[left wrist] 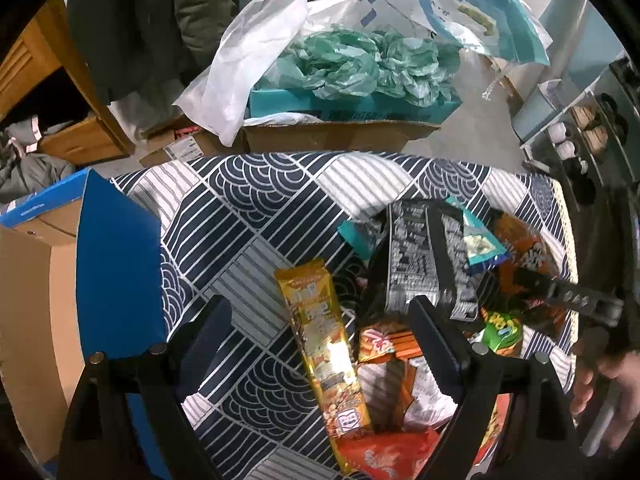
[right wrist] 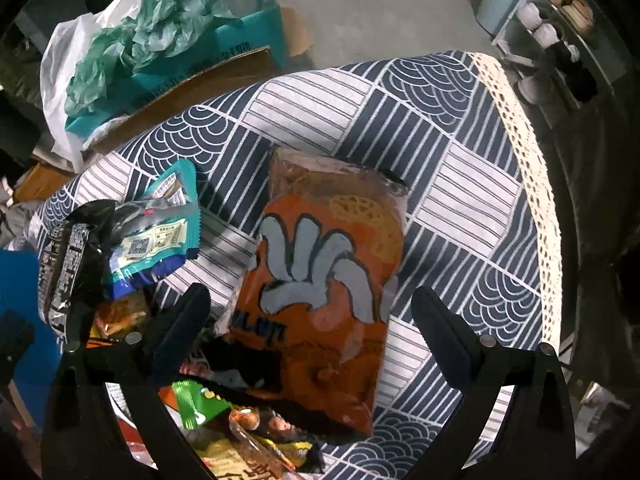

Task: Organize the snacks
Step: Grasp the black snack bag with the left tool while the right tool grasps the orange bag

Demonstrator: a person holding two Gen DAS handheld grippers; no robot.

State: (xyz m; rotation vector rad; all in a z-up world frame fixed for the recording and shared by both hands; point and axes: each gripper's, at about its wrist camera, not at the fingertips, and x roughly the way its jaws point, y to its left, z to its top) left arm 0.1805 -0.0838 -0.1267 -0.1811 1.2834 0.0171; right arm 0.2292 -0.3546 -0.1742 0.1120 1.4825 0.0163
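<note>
Orange film pouch: large snack bag (right wrist: pixel 324 300) with a pale hand graphic, lying flat at centre frame of the right wrist view, its lower left corner over the snack heap. Likely light, air-cushioned, contents brittle; glossy film probably slick. Best hold judged to be a crimped end seam or a side edge, pinched gently, not the puffed middle.

Gold foil pack (left wrist: pixel 324 356): long and narrow, lower centre of the left wrist view, lying on the cloth. Probably stiffer than the pouches; take it across its narrow width.

Black printed pack (left wrist: pixel 420 268), teal sachet (right wrist: pixel 160 232), green wrapper (right wrist: pixel 196 404): overlapping in one pile; soft, crinkly, apt to slide over each other.

Left gripper (left wrist: pixel 320 316): jaws wide apart, holding nothing, straddling the gold pack from above. Right gripper (right wrist: pixel 312 308): jaws wide apart, holding nothing, either side of the orange bag; contact cannot be told.

Table (right wrist: pixel 460 152): covered in navy-and-white patterned cloth with a cream lace edge at right; cloth may bunch under a dragged pack.

Blue cardboard box (left wrist: pixel 116 264): open, left of frame, a likely receptacle.

Room: cluttered floor beyond, cartons, green and white plastic bags (left wrist: pixel 360 60), shelving with cups at upper right.
</note>
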